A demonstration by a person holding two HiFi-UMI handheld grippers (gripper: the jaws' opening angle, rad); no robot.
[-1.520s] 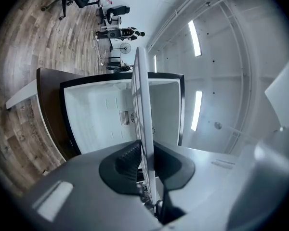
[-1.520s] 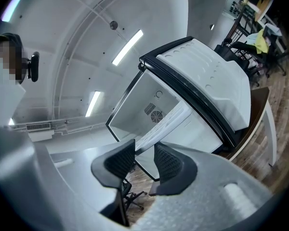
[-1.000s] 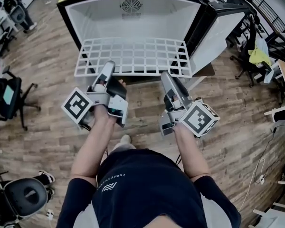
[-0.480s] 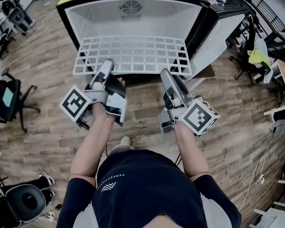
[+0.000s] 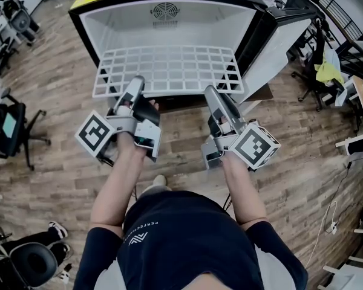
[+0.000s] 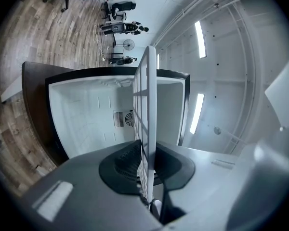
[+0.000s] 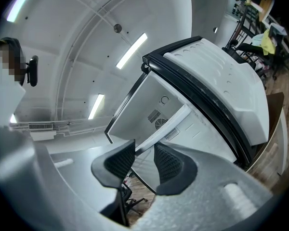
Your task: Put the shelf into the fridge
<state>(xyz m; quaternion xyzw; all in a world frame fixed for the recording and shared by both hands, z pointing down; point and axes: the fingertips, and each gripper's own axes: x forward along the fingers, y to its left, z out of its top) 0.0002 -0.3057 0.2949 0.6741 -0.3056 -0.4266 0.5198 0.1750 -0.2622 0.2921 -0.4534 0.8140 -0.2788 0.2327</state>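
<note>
The white wire shelf (image 5: 169, 68) hangs level in front of the open fridge (image 5: 169, 24), its far edge inside the white cavity below the round fan grille. My left gripper (image 5: 135, 87) is shut on the shelf's near edge at the left. My right gripper (image 5: 212, 95) is shut on the same edge at the right. In the left gripper view the shelf (image 6: 151, 95) runs edge-on between the dark pads (image 6: 127, 160). In the right gripper view a white bar of the shelf (image 7: 171, 124) slants down into the gap of the right gripper (image 7: 144, 155).
The fridge door (image 5: 278, 47) stands swung open to the right. Office chairs stand on the wood floor at the left (image 5: 12, 125) and at the lower left (image 5: 30, 261). More chairs and desks crowd the right side (image 5: 327, 71).
Both grippers have pushed the shelf a little forward, so its far edge sits slightly deeper in the fridge. The grips have not changed.
</note>
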